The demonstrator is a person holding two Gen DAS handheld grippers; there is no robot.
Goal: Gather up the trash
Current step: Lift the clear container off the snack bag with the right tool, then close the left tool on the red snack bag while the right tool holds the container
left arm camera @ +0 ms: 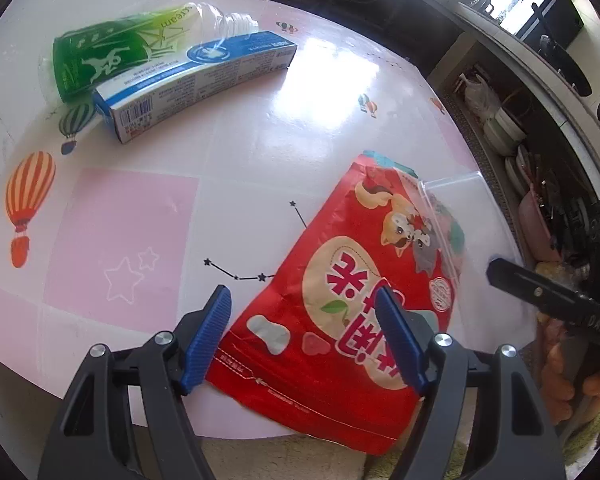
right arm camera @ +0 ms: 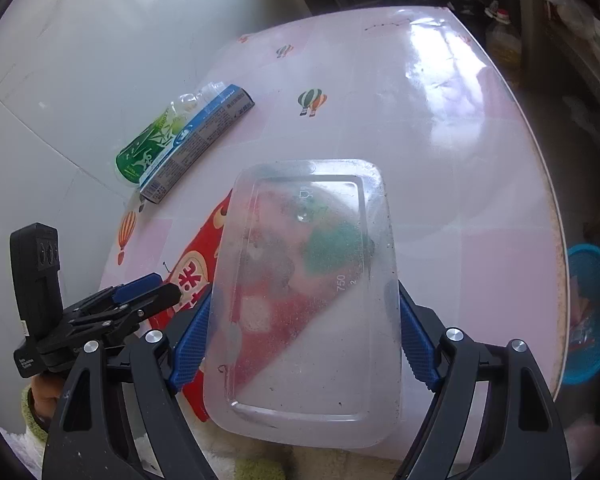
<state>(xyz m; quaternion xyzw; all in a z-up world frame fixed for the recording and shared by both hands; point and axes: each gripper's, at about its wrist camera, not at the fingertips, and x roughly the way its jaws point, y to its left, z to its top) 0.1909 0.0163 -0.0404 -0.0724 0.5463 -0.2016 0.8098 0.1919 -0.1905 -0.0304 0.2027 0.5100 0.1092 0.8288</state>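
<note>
Blue pads of my right gripper (right arm camera: 305,340) pressed both long sides of the clear plastic container (right arm camera: 304,304), grasping it upside down, tilted over the near part of the table (right arm camera: 440,160). My left gripper (left arm camera: 305,338) sat released, jaws wide; its right pad lay over the red snack bag (left arm camera: 340,300) while its left pad stood just off the bag's edge, pressing nothing. That bag lay flat at the near edge of the table, one corner overhanging, and in the right wrist view it showed through the container's bottom. Farther back, a blue and white carton (left arm camera: 196,80) lay touching a green-labelled plastic bottle (left arm camera: 112,56), both on their sides near the wall. Off the table's right edge I saw a blue basket (right arm camera: 592,312) on the floor
</note>
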